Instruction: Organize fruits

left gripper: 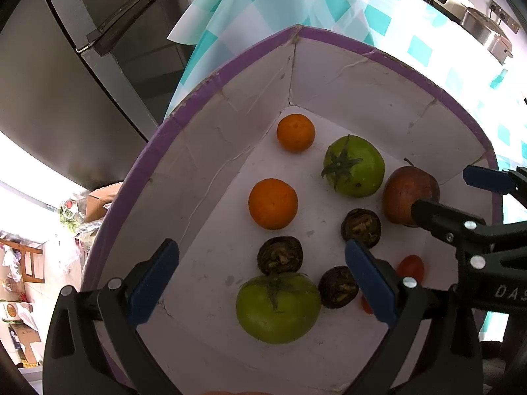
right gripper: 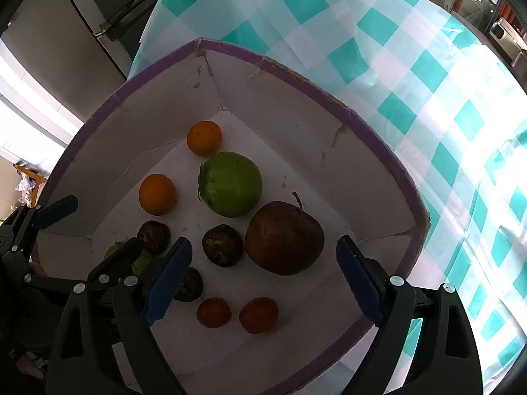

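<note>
A white box with a purple rim point(left gripper: 204, 89) point(right gripper: 296, 75) holds the fruit. Inside lie two oranges point(left gripper: 295, 132) point(left gripper: 272, 203), two green tomatoes point(left gripper: 354, 166) point(left gripper: 278, 307), a reddish-brown apple point(left gripper: 406, 194) point(right gripper: 284, 237), three dark brown wrinkled fruits point(left gripper: 280, 255) point(right gripper: 223, 245) and two small red tomatoes point(right gripper: 214, 312) point(right gripper: 258, 315). My left gripper point(left gripper: 262, 284) is open and empty above the near green tomato. My right gripper point(right gripper: 265, 283) is open and empty above the apple and red tomatoes; it also shows in the left wrist view point(left gripper: 441, 191), beside the apple.
The box sits on a teal and white checked tablecloth point(right gripper: 411, 98). A steel fridge point(left gripper: 82, 65) stands at the left beyond the table. Cartons and bags point(left gripper: 95, 204) lie on the floor below. Metal pots point(left gripper: 484, 26) stand at the far right.
</note>
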{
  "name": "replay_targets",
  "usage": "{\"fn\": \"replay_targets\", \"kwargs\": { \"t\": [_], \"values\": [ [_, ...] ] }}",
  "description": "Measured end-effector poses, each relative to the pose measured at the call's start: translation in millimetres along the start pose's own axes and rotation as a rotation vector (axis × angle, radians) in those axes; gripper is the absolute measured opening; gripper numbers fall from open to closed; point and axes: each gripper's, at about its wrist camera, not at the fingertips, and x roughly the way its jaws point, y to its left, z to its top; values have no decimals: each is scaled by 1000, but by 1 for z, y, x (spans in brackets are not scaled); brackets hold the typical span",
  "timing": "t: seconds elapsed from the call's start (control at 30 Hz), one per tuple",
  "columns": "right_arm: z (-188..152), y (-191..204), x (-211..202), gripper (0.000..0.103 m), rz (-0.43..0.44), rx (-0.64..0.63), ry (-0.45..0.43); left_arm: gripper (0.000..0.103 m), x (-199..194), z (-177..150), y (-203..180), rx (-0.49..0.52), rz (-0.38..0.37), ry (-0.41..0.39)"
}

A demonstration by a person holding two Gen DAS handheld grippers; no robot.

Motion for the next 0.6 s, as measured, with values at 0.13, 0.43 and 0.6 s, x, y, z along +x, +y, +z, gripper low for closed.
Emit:
{"fn": "replay_targets", "kwargs": {
  "t": [0.13, 0.43, 0.6],
  "values": [
    [-1, 0, 0, 87, -2, 2, 1, 101, 0, -1, 0, -2, -2, 0],
    [-5, -1, -1, 87, -10, 11, 5, 101, -1, -2, -1, 7, -10, -2],
    [-6, 0, -2, 87, -13, 15, 7, 101, -2, -3, -3, 12, -13, -1]
  ]
}}
